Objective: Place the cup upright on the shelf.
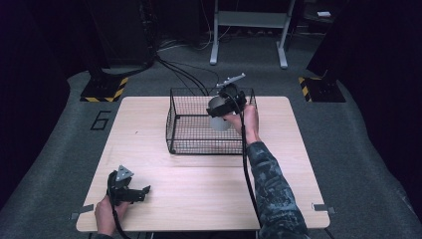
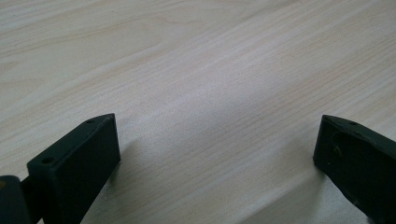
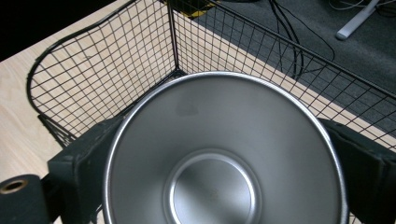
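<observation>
High view: the steel cup (image 1: pixel 219 115) is gripped by the right claw (image 1: pixel 225 105) over the wire basket (image 1: pixel 175 130), near its far right corner. It should be lowered level and let go only once seated; its base is masked by mesh.

Left gripper view: the left claw (image 2: pixel 212 149) is spread wide over bare surface (image 2: pixel 196 60).

Right gripper view: the cup's rim is clamped between both jaws; its outer wall is cut off.
</observation>
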A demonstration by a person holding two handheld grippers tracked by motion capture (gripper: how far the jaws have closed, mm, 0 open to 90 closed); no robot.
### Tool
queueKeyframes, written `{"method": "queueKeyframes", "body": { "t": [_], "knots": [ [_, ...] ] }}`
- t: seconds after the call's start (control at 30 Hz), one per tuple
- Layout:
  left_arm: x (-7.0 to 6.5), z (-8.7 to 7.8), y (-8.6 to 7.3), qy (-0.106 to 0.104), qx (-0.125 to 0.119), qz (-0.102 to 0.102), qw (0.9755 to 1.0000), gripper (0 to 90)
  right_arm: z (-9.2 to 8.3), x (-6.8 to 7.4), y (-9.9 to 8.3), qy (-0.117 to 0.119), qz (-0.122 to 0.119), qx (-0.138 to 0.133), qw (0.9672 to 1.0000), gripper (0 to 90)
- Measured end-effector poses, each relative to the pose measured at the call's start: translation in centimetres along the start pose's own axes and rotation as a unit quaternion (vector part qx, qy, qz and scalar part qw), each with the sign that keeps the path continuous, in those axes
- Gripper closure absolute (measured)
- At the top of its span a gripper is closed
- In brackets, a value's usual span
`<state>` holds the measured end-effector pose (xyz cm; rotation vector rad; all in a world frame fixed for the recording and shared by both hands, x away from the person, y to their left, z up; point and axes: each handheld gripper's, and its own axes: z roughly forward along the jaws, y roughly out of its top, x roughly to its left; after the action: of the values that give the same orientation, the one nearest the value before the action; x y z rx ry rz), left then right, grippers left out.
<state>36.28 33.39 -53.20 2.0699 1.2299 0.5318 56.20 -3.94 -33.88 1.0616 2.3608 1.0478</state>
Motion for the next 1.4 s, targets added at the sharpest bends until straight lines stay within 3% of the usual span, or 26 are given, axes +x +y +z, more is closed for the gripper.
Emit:
{"method": "queueKeyframes", "body": {
  "t": [0.63,1.4],
  "knots": [
    [0.0,0.1,0.0,0.002,-0.006,-0.004,1.0000,0.5,3.4,-0.7,-0.9,0.007,0.024,0.029,0.9993,6.1],
    [0.0,0.0,0.0,0.002,-0.002,0.001,1.0000,0.5,6.1,-1.3,-2.1,0.016,0.042,0.067,0.9967,6.1]
  ]
}}
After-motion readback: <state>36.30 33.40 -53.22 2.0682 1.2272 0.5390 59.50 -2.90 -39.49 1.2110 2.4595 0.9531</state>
